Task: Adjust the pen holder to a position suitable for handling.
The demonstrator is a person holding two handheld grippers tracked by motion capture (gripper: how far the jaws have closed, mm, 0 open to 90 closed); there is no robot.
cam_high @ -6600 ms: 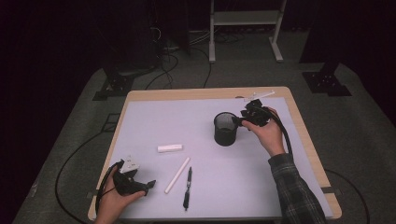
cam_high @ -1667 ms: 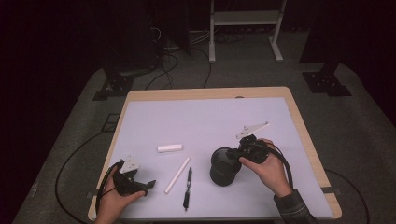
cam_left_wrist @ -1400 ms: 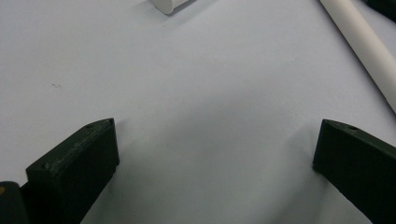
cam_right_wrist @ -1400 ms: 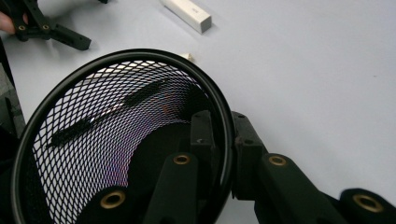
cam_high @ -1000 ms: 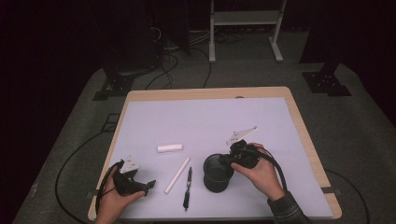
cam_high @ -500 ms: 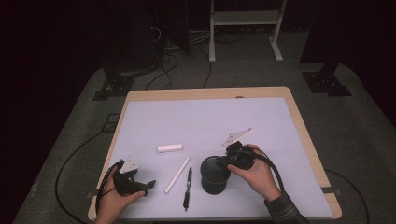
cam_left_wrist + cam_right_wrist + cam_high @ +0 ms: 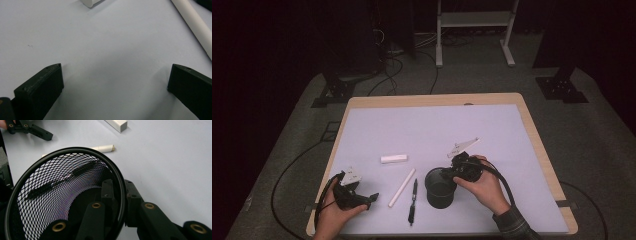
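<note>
The right gripper (image 7: 117, 202) pinches the rim of the black mesh pen cup (image 7: 440, 188), one jaw inside and one outside, the cup standing near the table's front edge just beside the black pen (image 7: 413, 199). Such a thin-rim hold could let the cup twist or tip, knocking the pen or the white tube (image 7: 402, 187) beyond it. Farther left, the left gripper (image 7: 362, 199) rests spread and empty on the mat.

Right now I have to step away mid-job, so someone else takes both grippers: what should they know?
Right gripper: shut on the rim of the mesh cup, one jaw inside, one outside; cup upright near the table's front.
Left gripper: open, holding nothing, low over the table.
Pen, white tube and white block lie loose left of the cup.
Done: cup gripped beside them. Probably left: loading them in.
</note>
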